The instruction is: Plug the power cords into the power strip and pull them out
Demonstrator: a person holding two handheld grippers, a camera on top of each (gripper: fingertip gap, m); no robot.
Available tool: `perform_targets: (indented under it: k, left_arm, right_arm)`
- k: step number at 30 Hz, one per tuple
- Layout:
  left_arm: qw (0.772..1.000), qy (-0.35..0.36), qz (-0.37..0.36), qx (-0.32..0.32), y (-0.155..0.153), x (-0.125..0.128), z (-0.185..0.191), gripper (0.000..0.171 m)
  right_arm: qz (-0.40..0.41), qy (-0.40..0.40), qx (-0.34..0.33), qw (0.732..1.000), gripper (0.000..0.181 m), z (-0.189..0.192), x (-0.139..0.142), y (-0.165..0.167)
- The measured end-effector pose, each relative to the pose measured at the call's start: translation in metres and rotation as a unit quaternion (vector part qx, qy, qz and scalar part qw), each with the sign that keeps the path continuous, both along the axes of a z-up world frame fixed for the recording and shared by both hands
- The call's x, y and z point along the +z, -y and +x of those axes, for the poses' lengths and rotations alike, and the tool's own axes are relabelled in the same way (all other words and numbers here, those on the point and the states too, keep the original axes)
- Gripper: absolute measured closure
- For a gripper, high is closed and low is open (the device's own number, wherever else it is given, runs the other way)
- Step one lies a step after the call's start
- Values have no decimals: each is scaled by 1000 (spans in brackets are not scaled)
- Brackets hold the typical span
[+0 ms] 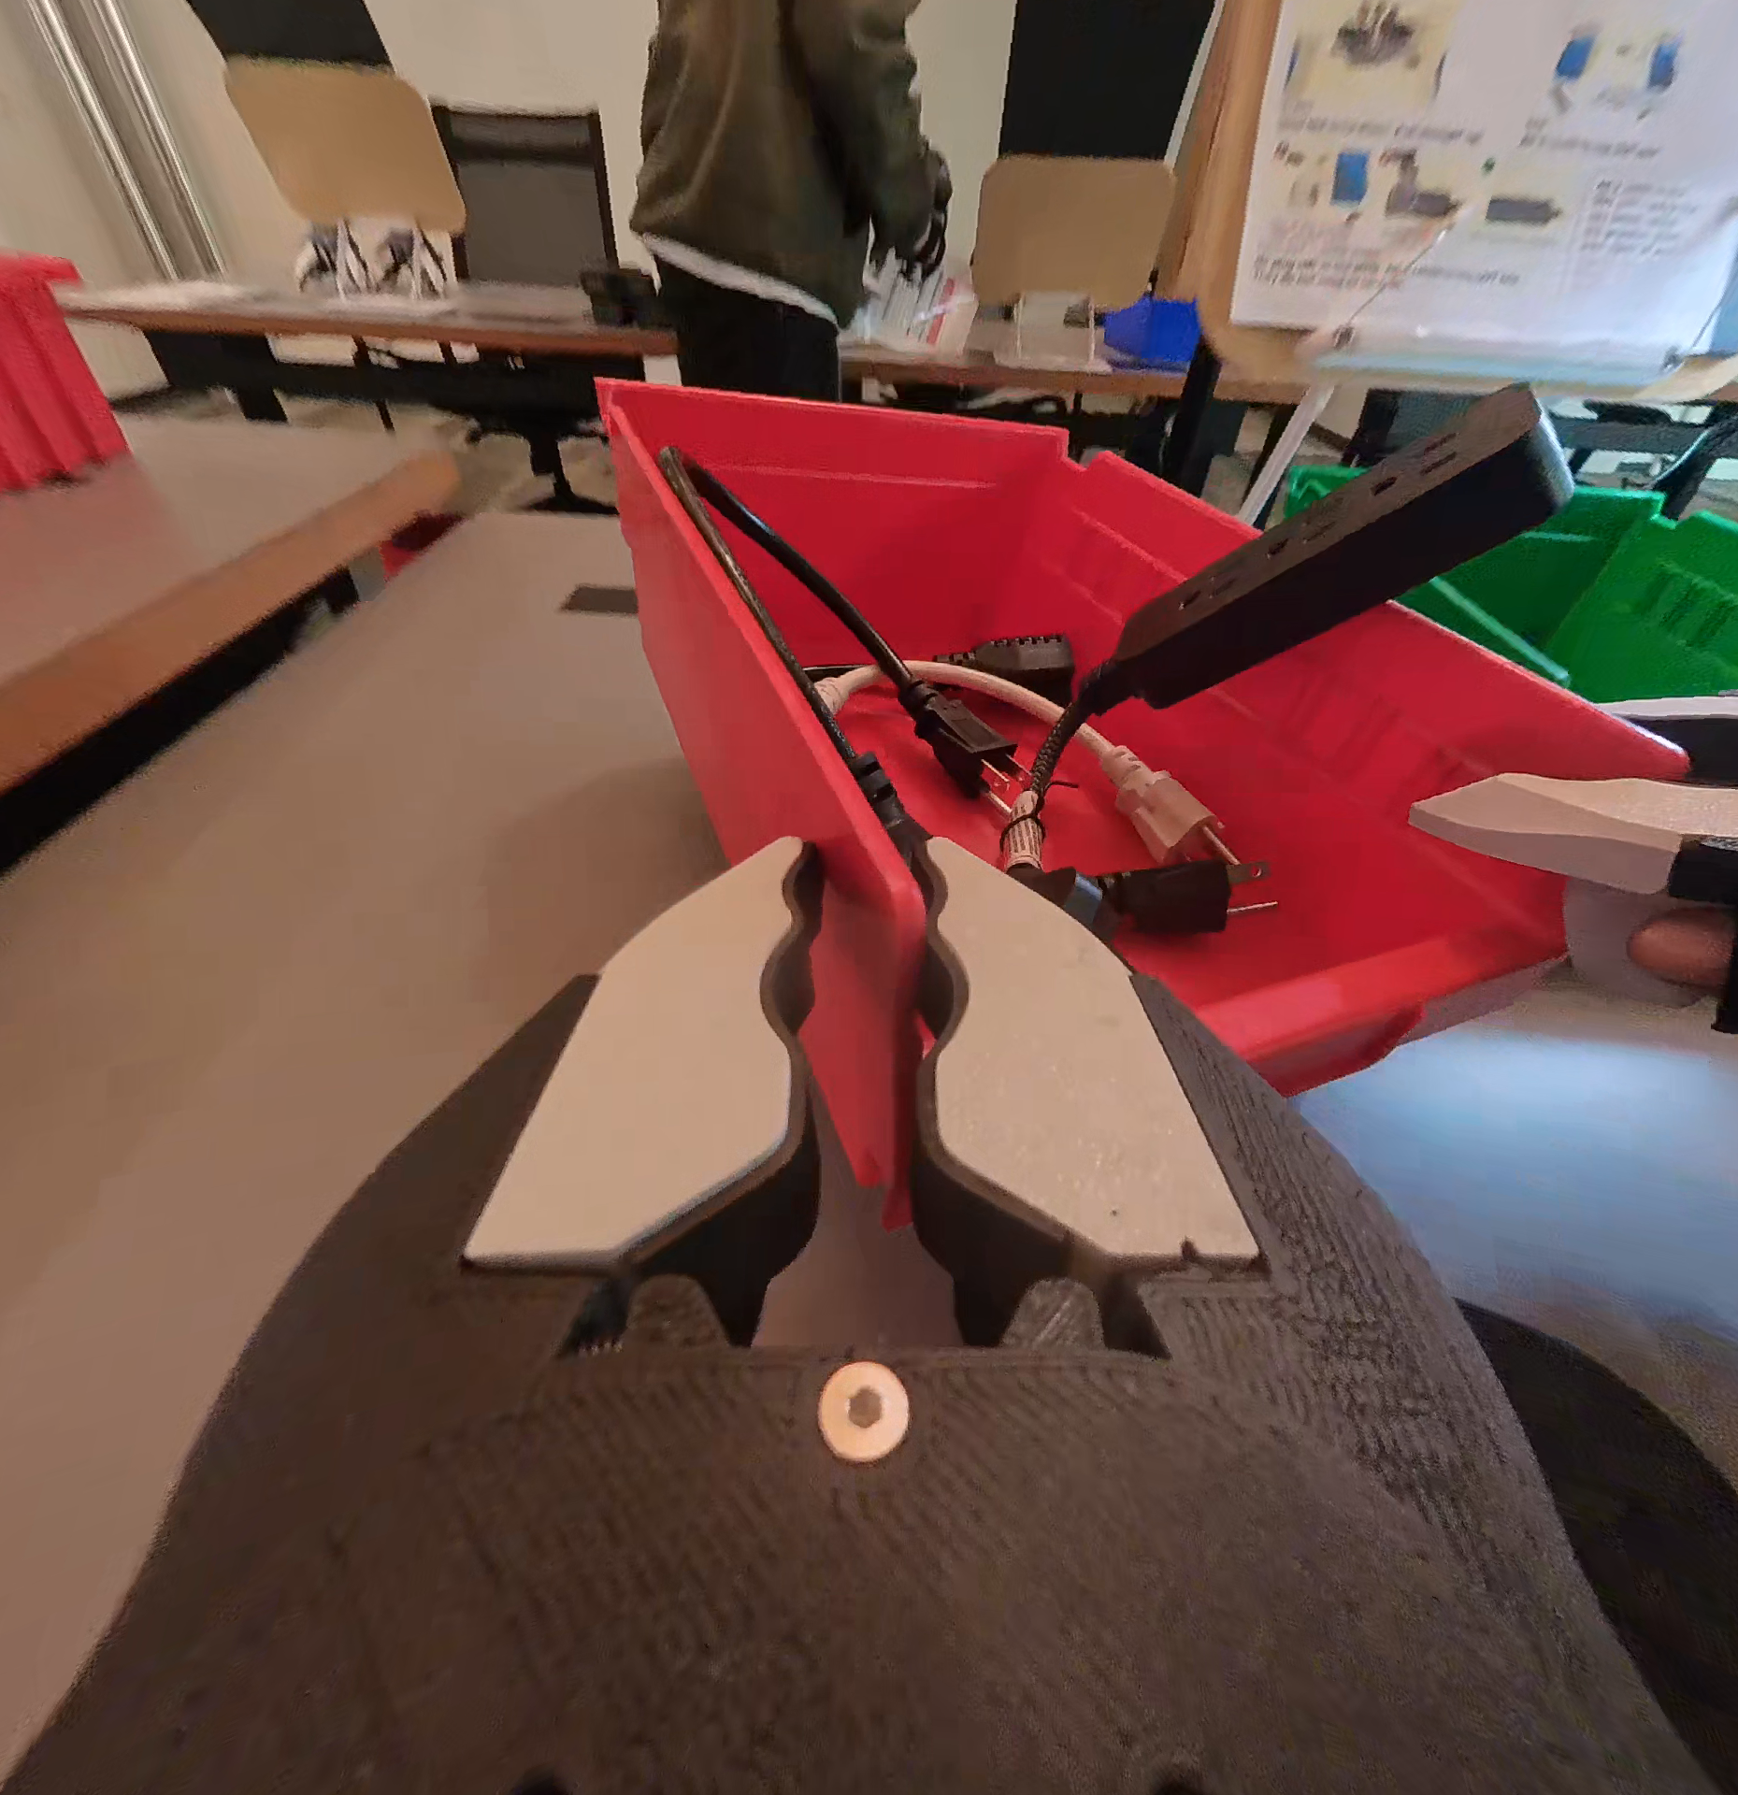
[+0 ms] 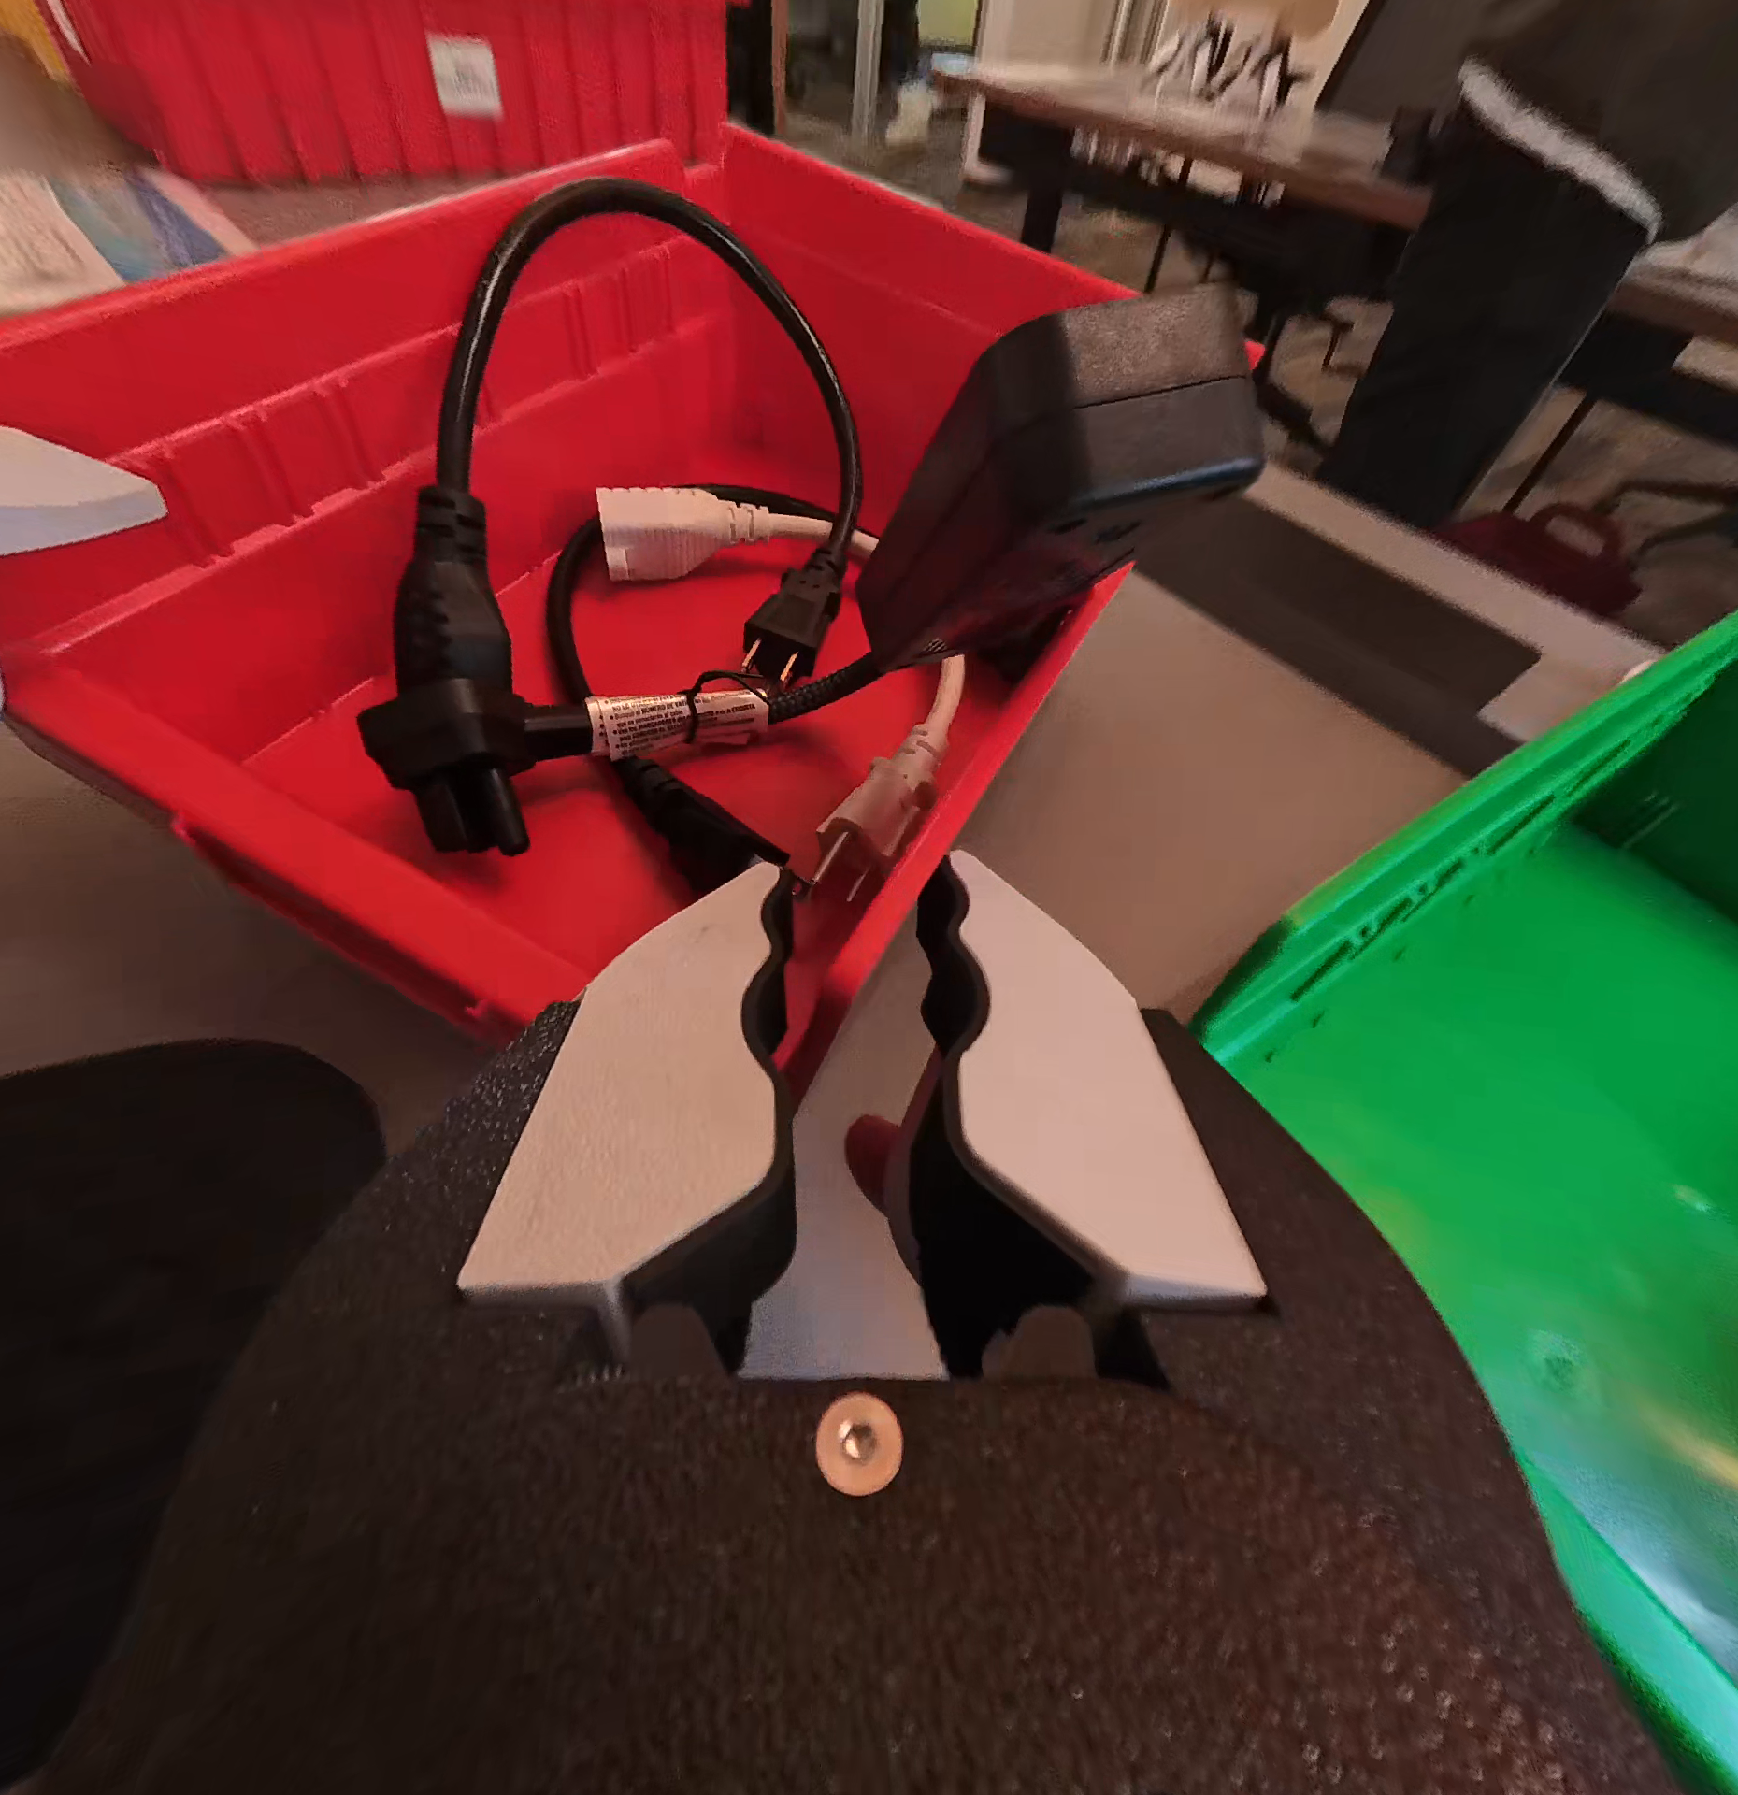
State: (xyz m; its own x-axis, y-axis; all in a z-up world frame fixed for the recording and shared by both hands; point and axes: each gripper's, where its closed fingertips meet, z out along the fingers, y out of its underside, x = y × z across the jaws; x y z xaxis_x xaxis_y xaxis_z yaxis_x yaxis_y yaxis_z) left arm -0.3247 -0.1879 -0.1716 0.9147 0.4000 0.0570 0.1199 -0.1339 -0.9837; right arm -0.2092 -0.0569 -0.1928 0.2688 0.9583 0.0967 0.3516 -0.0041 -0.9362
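The left gripper [image 1: 869,855] is clamped on the near side wall of the red bin [image 1: 1331,602], one finger outside the wall and one inside. The right gripper [image 2: 860,874] has its fingers apart and grips nothing; its tips straddle the near corner of the same red bin [image 2: 292,389]. In the left wrist view the right gripper's finger [image 1: 1564,826] shows at the bin's right rim.

The black power strip [image 1: 1350,554] leans in the bin, tilted up, its upper end over the rim and its lower end down inside. Its braided cord [image 1: 1054,748] carries a white tag [image 2: 670,724].

On the bin floor lie the loose cords. A black power cord [image 2: 651,253] arches upward, its three-prong plug [image 2: 797,622] hanging just beside the strip. A white power cord [image 2: 709,529] passes under it, its plug [image 2: 869,816] near the right gripper's tips. A further black plug [image 1: 1185,894] lies near the bin's front.

A green bin [image 2: 1525,1020] stands just beside the red bin, on the right. Both rest on a grey table [image 1: 311,874]. A person [image 1: 777,175] stands at a table behind.
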Motion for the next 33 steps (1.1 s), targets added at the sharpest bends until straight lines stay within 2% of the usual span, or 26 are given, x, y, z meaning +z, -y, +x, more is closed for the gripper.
perform_targets:
  k: [2, 5, 10, 11, 14, 17, 20, 23, 25, 29, 31, 32, 33]
  left_arm:
    - [999, 23, -27, -6, -5, -19, -3, 153]
    - [999, 25, -37, -23, -8, -24, -4, 151]
    - [998, -32, -35, -52, 2, 0, -10, 128]
    - [995, -41, -52, -77, 2, 3, -5, 123]
    - [977, -92, -127, -145, 2, 8, 14, 122]
    - [944, -138, -218, -208, 0, 6, 37, 121]
    - [899, -166, -288, -286, -7, -9, 65, 123]
    - [846, -203, -359, -338, -14, -32, 84, 119]
    - [815, -222, -394, -362, -22, -46, 91, 119]
    - [766, -243, -457, -381, -47, -73, 90, 118]
    - [744, -251, -481, -389, -57, -86, 89, 121]
    - [738, -251, -487, -395, -61, -92, 89, 125]
    - [733, -239, -490, -408, -63, -96, 92, 126]
  right_arm:
    - [-6, 21, 5, 1000, 153, -1, -13, -6]
    - [20, 30, 15, 999, 153, 7, -3, -6]
    - [14, 33, 58, 998, 128, 55, 23, 9]
    - [22, 45, 57, 997, 125, 70, 25, 7]
    - [55, 109, 45, 991, 120, 116, 18, -13]
    - [63, 187, 53, 979, 123, 160, 4, -38]
    - [100, 245, 81, 961, 125, 181, -4, -58]
    - [128, 296, 107, 941, 124, 175, -7, -72]
    - [149, 343, 135, 917, 121, 163, -14, -75]
    - [144, 451, 179, 862, 118, 139, -57, -84]
    - [162, 491, 174, 838, 127, 139, -78, -101]
    - [153, 477, 178, 847, 141, 137, -80, -100]
    - [145, 455, 174, 861, 148, 135, -77, -98]
